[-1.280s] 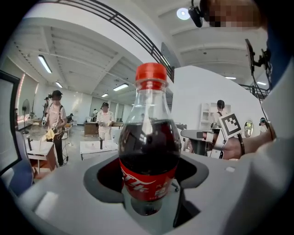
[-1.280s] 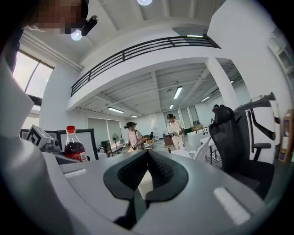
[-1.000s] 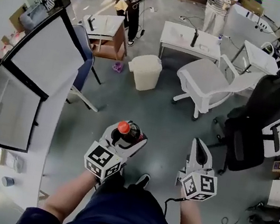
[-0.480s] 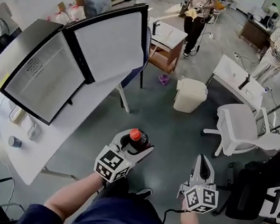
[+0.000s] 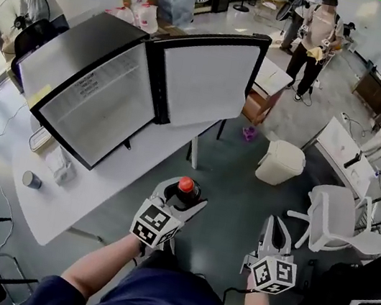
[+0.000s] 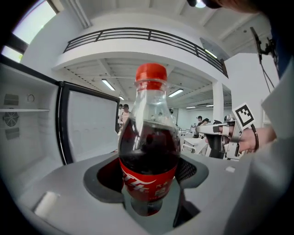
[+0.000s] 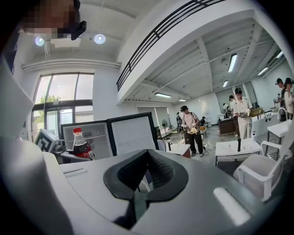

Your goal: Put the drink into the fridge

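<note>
Left gripper (image 5: 181, 198) jaws clamp the drink (image 5: 185, 184); right gripper (image 5: 276, 227) jaws together, empty. Fridge (image 5: 92, 90), upper left, stands open; drink not yet inside.

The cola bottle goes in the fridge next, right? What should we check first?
1. Cola bottle gripped between the left gripper jaws: ok.
2. Red cap on the bottle: ok.
3. Fridge door open: ok.
4. Free room inside the fridge: cannot tell, only part of it shows.
5. Right gripper empty and off to the side: ok.
6. Bottle at the fridge opening: not ok, it hangs over the floor, short of the table.
</note>
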Motion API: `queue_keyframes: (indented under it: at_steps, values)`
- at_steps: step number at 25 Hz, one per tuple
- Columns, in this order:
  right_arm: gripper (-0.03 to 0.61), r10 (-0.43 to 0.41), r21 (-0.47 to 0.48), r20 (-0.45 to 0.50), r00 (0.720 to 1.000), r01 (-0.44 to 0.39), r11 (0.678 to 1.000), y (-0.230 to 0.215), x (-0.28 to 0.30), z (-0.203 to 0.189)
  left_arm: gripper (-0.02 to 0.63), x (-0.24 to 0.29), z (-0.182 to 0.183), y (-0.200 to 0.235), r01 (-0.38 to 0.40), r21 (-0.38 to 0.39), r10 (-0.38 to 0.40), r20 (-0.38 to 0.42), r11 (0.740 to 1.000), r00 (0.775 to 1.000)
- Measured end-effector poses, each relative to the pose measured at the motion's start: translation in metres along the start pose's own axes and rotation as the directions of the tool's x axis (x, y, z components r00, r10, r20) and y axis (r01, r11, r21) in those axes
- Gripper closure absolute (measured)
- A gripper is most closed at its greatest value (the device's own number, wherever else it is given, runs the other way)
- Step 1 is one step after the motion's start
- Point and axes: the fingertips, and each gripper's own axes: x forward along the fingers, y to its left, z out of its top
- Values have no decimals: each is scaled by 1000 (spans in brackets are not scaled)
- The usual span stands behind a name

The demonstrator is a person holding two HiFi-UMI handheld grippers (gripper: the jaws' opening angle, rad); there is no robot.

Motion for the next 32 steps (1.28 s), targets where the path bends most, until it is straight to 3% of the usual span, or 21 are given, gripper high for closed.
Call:
queue_keyframes:
  at_steps: [6,19,28,32]
  values:
    - [572,72,-35,-16,997,-72,997,50,50,7,299,-20,-5,58,-74,5,74,-13,997,997]
    - [572,225,-77,-76,971,-231,970,128,124,0,299,-59,-19,140,-223,-70,222,-14,972,975]
    - [572,359,-74,-119,926,-368,927,162,179,-9,299,-61,-24,184,-332,-112,330,-35,937,943]
    - [572,434,-61,-137,891,-444,894,174,214,-10,299,-59,-23,209,-406,-132,404,-39,904,914]
